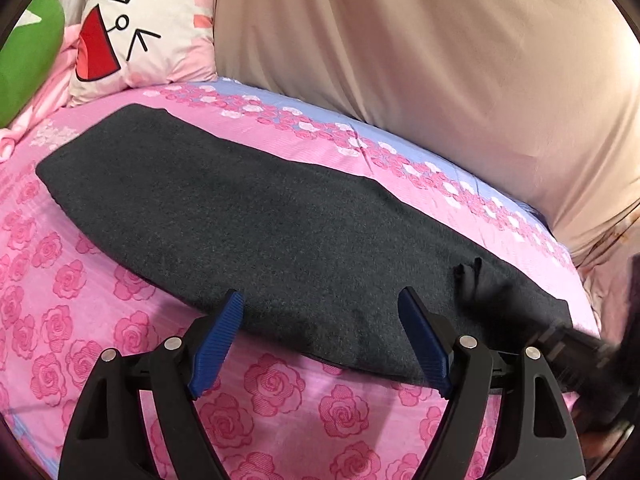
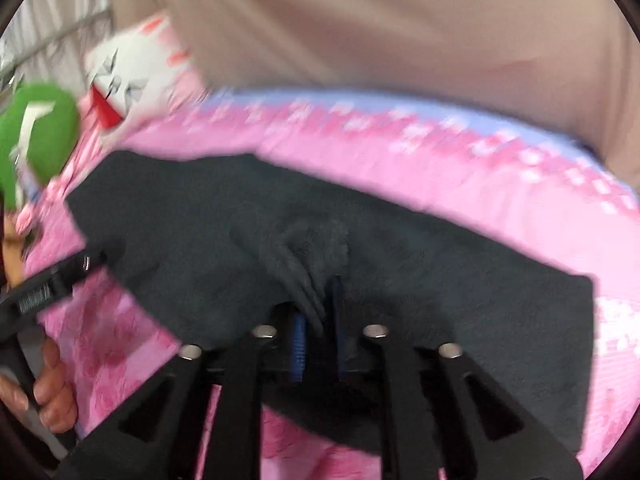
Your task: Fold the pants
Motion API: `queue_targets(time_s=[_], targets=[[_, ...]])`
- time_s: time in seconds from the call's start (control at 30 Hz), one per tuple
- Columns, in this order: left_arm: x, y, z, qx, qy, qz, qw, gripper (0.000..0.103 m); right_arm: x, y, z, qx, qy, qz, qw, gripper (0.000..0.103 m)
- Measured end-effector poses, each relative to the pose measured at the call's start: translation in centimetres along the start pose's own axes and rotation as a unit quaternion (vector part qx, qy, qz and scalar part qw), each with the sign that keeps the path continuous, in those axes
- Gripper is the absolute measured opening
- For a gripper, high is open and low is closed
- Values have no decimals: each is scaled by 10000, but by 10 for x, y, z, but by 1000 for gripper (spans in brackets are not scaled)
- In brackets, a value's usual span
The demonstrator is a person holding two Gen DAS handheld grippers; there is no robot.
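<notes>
One pair dark pants (image 1: 248, 216) flat on bed (image 1: 80, 288), pink margin all round. Left gripper (image 1: 320, 344) jaws apart, empty. Right gripper (image 2: 318, 344) jaws narrowly apart, fabric bunch between.

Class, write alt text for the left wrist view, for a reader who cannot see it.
Dark grey pants, folded into a long strip, lie across a pink rose-patterned bedsheet. The left gripper hovers open over their near edge, blue pads apart. A cartoon-face pillow and a beige cloth sit behind.
</notes>
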State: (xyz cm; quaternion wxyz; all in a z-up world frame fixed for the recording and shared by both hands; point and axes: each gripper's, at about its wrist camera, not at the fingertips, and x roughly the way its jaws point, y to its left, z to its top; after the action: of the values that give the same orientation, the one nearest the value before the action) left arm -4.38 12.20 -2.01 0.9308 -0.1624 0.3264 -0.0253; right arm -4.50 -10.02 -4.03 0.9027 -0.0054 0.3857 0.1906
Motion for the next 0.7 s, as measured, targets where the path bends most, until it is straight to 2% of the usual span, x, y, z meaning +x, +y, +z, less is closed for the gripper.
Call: queue_targets(time_s=[0.1,0.17,0.23,0.37,0.4,0.43,0.47,0.53,0.63,0.67,0.7], targets=[[-3,5,2,172,-31,44,9998,77,-18,13,-18,-253,-85,162,9995,45],[-4,10,3,282,-50,112,9995,80,-37,8,-18,-44,-254,347,9991,46],[-3,18,4,157,-41,42,9999,80,-52,-1,-9,258,-493,417,9976,46],[-2,19,4,52,-67,23,10000,80,-31,10,4,17,-366,182,9992,46],[-2,19,4,71,-76,33,9999,80,-19,14,5,-97,-258,157,9995,40],[-2,18,4,83,-81,34,9999,80,-12,16,5,-171,-195,103,9996,22],[-3,20,3,73,-89,25,9999,80,-2,18,6,-249,-78,9,9997,8],[-4,23,2,1,-95,-22,10000,80,-2,18,10,-197,-113,41,9997,5],[-3,27,2,-122,-95,-74,9999,80,-42,24,28,-7,-733,409,9965,5],[-3,27,2,-125,-97,-72,9998,80,-53,30,34,-41,-868,571,9946,5],[-3,26,2,-112,-108,-58,9999,80,-50,33,34,-67,-813,675,9944,5]])
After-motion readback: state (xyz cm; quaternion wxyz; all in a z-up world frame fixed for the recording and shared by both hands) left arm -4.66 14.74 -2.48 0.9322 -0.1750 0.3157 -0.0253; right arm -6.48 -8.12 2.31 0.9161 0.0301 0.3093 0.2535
